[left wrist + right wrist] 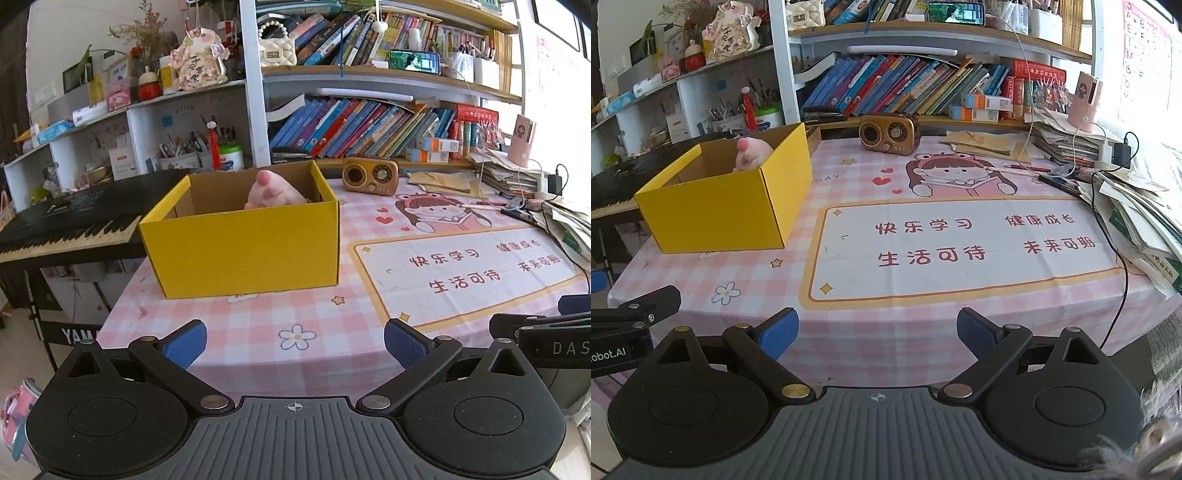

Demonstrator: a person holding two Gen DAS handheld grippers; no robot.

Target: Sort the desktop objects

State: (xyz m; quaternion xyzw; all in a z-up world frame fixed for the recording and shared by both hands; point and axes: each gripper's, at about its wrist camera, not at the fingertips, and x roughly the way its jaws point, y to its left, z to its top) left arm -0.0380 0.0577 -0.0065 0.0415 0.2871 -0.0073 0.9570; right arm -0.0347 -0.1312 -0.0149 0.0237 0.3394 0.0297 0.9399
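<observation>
An open yellow cardboard box stands on the pink checked tablecloth at the desk's left side. A pink plush toy lies inside it, partly hidden by the box wall. My left gripper hovers open over the near edge of the desk, in front of the box, with nothing between its blue pads. My right gripper is open too, empty, over the near edge further right. Each gripper's black body shows at the side of the other's view.
A gold retro radio sits at the back of the desk. Stacked papers, pens and cables crowd the right side. A black keyboard stands left of the desk. Bookshelves rise behind.
</observation>
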